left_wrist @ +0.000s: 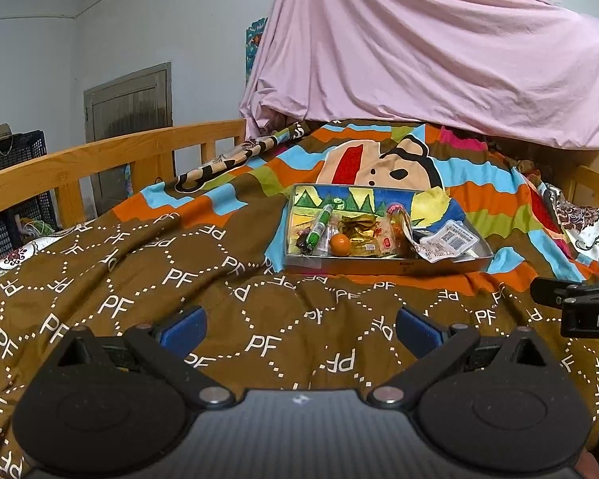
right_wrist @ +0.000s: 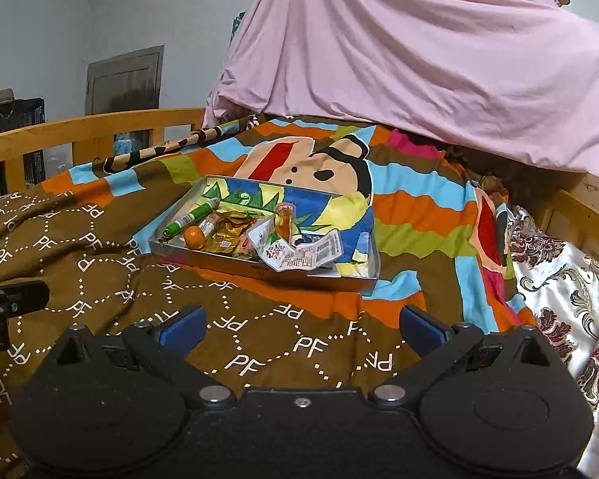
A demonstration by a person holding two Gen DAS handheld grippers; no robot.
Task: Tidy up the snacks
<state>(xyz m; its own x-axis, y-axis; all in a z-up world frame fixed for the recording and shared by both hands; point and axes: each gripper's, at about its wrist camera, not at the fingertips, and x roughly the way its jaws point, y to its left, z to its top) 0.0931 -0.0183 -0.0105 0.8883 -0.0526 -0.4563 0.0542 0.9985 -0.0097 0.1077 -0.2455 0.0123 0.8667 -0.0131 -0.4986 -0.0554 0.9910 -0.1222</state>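
Observation:
A shallow box [left_wrist: 379, 268] [right_wrist: 259, 269] with a colourful printed inside lies on the bed. In it are a green stick snack [left_wrist: 319, 225] [right_wrist: 189, 218], a small orange [left_wrist: 340, 244] [right_wrist: 195, 236], gold wrappers [left_wrist: 363, 233] [right_wrist: 227, 235], an orange packet [left_wrist: 399, 219] [right_wrist: 285, 221] and a white labelled packet [left_wrist: 449, 241] [right_wrist: 303, 255]. My left gripper [left_wrist: 299, 329] is open and empty, near side of the box. My right gripper [right_wrist: 301, 329] is open and empty, also short of the box.
The bed has a brown "PF" blanket [left_wrist: 139, 299] and a striped cartoon blanket [right_wrist: 419, 207]. A wooden rail [left_wrist: 100, 159] runs along the left. A pink sheet [left_wrist: 419, 40] hangs behind. The other gripper shows at the edge [left_wrist: 579, 303] [right_wrist: 4, 303].

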